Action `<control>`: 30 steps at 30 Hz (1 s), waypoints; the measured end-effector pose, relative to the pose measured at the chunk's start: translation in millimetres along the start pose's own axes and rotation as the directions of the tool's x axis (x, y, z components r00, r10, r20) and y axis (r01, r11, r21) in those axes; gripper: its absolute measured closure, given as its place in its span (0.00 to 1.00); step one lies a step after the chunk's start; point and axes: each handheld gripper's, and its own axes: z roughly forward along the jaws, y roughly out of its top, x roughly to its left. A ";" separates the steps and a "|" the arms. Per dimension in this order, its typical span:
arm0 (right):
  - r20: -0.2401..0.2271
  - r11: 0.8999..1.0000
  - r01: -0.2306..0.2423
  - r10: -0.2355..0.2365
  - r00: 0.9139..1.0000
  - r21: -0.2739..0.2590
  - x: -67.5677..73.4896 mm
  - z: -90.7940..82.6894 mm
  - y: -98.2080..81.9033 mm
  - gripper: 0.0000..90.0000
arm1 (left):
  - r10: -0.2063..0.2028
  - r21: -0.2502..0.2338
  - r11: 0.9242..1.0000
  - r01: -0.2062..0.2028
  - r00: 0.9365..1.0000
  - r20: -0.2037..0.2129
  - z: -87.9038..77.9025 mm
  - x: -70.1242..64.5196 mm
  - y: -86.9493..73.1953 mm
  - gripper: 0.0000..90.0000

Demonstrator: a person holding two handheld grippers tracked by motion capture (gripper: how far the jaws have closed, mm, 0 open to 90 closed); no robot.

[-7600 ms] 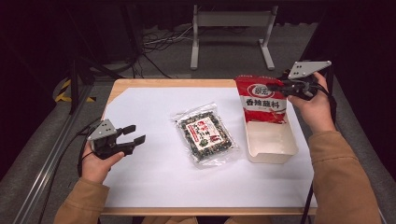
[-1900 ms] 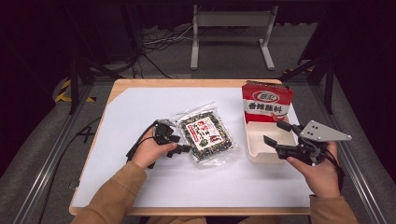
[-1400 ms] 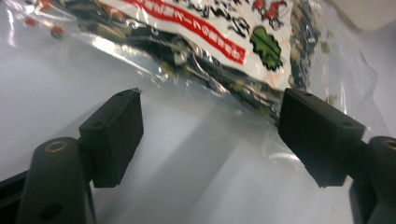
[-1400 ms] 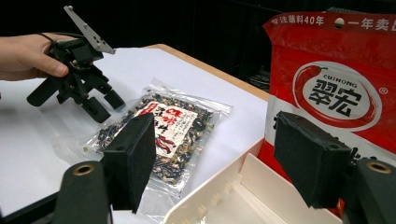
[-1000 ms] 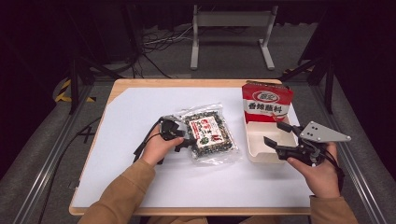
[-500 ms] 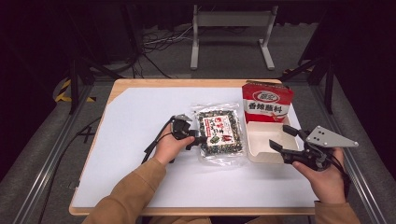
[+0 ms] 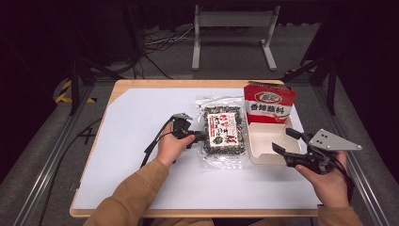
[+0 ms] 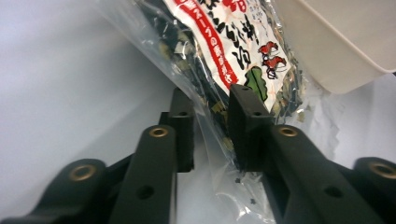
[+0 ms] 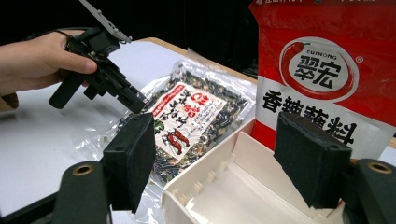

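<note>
A clear bag of dark dried flakes with a red-and-white label [image 7: 225, 134] [image 9: 187, 116] lies flat beside a white tray [image 7: 263, 160]. My left gripper [image 7: 200, 137] [image 8: 210, 100] is at the bag's left edge. Its jaws have just been closing. The bag's edge [image 8: 224, 37] runs up between them, and a narrow gap still shows beside the film. My right gripper [image 7: 283, 141] [image 9: 215, 140] hovers open over the tray's near right corner [image 9: 210, 186], nothing between its pads. A red pouch [image 7: 269, 101] [image 9: 322, 70] stands upright at the tray's far end.
White paper [image 7: 141, 141] covers the wooden table. The left hand and its gripper [image 9: 135, 100] show across the bag in the right gripper view. A metal stand [image 7: 230, 33] and cables lie on the floor beyond the table.
The bag has slid right, up against the tray, with my left gripper following at its edge. The left jaws have narrowed around that edge. The right gripper has stayed open, shifting slightly.
</note>
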 end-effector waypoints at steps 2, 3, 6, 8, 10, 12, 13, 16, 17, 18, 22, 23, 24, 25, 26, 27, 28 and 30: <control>-0.002 1.000 -0.002 0.002 1.000 0.004 -0.1 1.1 -0.2 0.34 | 0.018 0.004 1.000 -0.018 1.000 -0.007 -4.0 -1.5 0.2 0.88; -0.004 1.000 -0.001 0.001 1.000 0.004 0.0 1.6 0.0 0.34 | 0.019 -0.002 1.000 -0.019 1.000 -0.003 -5.5 -1.2 -0.3 0.92; -0.010 1.000 0.003 -0.003 1.000 0.001 0.1 3.2 0.7 0.34 | 0.024 -0.040 0.999 -0.023 1.000 0.004 -13.0 -2.4 -2.7 0.96; -0.011 1.000 0.000 0.000 1.000 0.002 0.1 3.7 1.0 0.34 | 0.030 -0.053 0.998 -0.030 1.000 0.003 -16.5 -3.7 -2.8 0.96; -0.015 1.000 -0.001 0.001 1.000 0.000 -0.6 5.8 1.7 0.34 | 0.043 -0.085 0.995 -0.043 0.999 -0.004 -24.5 -6.3 -2.6 0.97; -0.022 1.000 0.004 -0.004 1.000 -0.003 -0.7 8.4 2.7 0.34 | 0.062 -0.121 0.991 -0.063 0.998 -0.013 -35.3 -9.3 -1.4 0.98; -0.026 1.000 0.006 -0.006 1.000 -0.004 -0.4 9.7 3.2 0.34 | 0.073 -0.137 0.988 -0.075 0.997 -0.016 -41.2 -11.6 -0.8 0.99; -0.041 1.000 0.010 -0.010 0.999 -0.004 1.3 14.3 5.1 0.36 | 0.131 -0.166 0.976 -0.138 0.990 -0.052 -56.6 -19.7 -0.7 0.99; -0.045 1.000 0.012 -0.012 0.999 -0.005 1.5 15.7 5.6 0.37 | 0.159 -0.174 0.971 -0.167 0.985 -0.062 -62.6 -22.9 -1.2 1.00; -0.054 1.000 0.012 -0.013 0.998 -0.007 2.1 18.1 6.6 0.38 | 0.170 -0.182 0.967 -0.178 0.984 -0.059 -66.7 -25.4 -1.8 1.00; -0.086 0.999 0.008 -0.010 0.996 -0.033 5.0 26.0 11.0 0.43 | 0.234 -0.213 0.946 -0.245 0.969 -0.079 -80.9 -34.2 -4.6 1.00; -0.096 0.999 0.010 -0.013 0.995 -0.036 5.4 27.8 12.5 0.43 | 0.261 -0.220 0.936 -0.274 0.962 -0.085 -85.0 -37.1 -5.2 1.00; -0.105 0.999 0.010 -0.014 0.994 -0.039 6.0 30.1 14.5 0.44 | 0.277 -0.226 0.929 -0.291 0.956 -0.092 -88.2 -39.7 -6.0 1.00; -0.119 0.999 0.013 -0.018 0.993 -0.041 6.4 33.5 17.1 0.44 | 0.286 -0.229 0.926 -0.300 0.954 -0.094 -90.4 -41.8 -6.4 1.00; -0.119 0.999 0.013 -0.018 0.993 -0.041 6.4 33.5 17.1 0.44 | 0.298 -0.232 0.921 -0.313 0.950 -0.098 -92.8 -44.0 -6.8 1.00; -0.124 0.999 0.013 -0.018 0.992 -0.041 6.5 35.0 18.2 0.44 | 0.329 -0.235 0.907 -0.349 0.937 -0.120 -97.0 -47.4 -7.2 1.00; -0.128 0.999 0.015 -0.020 0.992 -0.040 6.5 37.8 19.8 0.43 | 0.336 -0.235 0.904 -0.356 0.934 -0.120 -99.7 -50.9 -8.0 1.00; -0.135 0.999 0.019 -0.023 0.991 -0.034 6.4 42.3 22.6 0.43 | 0.357 -0.236 0.895 -0.379 0.925 -0.134 -105.2 -56.4 -9.4 1.00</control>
